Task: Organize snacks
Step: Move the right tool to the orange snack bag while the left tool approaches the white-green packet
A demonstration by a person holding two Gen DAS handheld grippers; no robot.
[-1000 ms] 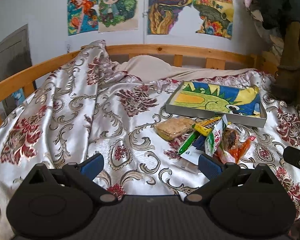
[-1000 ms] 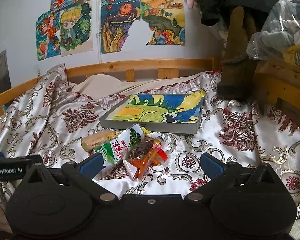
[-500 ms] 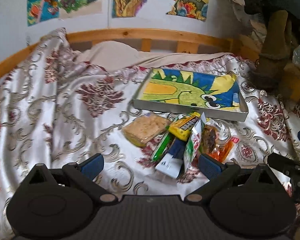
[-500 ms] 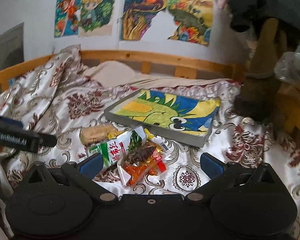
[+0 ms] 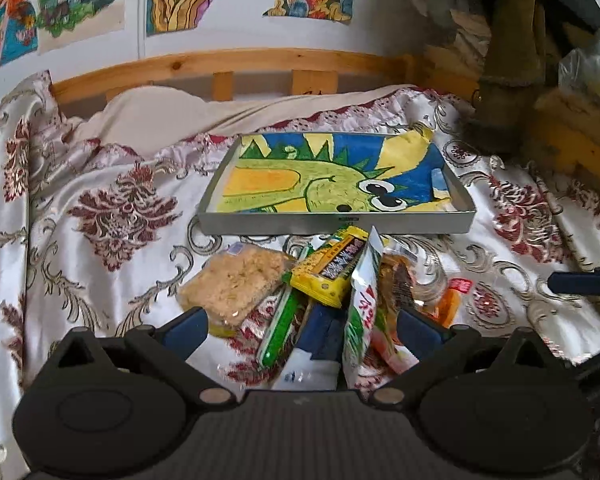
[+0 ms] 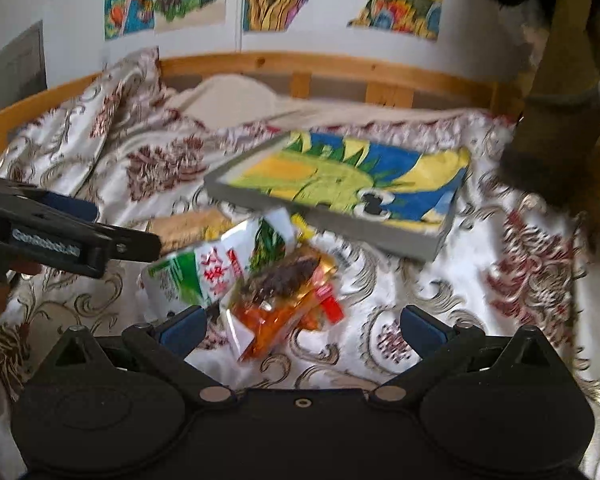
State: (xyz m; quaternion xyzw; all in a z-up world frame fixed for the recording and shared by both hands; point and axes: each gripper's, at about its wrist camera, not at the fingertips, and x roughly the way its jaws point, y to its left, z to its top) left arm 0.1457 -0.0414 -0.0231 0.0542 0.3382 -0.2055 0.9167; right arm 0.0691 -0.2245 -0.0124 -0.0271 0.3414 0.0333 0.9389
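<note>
A pile of snack packets lies on the bed in front of a shallow grey tray (image 5: 332,225) lined with a dinosaur drawing. In the left wrist view I see a clear-wrapped rice cake (image 5: 236,280), a yellow bar (image 5: 330,266), a green stick pack (image 5: 281,328), a blue-white pack (image 5: 320,340) and a green-white pouch (image 5: 362,300). My left gripper (image 5: 302,326) is open, low over the pile. My right gripper (image 6: 302,326) is open over an orange-red packet (image 6: 284,300), beside the pouch (image 6: 216,268). The tray (image 6: 332,216) lies beyond.
A floral satin bedspread (image 5: 100,216) covers the bed, bunched up at the left. A wooden rail (image 5: 228,64) runs along the back under wall posters. Clutter and a brown post (image 5: 512,60) stand at the right. The left gripper's finger (image 6: 60,236) shows in the right view.
Both grippers have moved forward and down toward the snack pile, which now sits between the left gripper's fingers. Both stay open. The snacks and tray have not moved.
</note>
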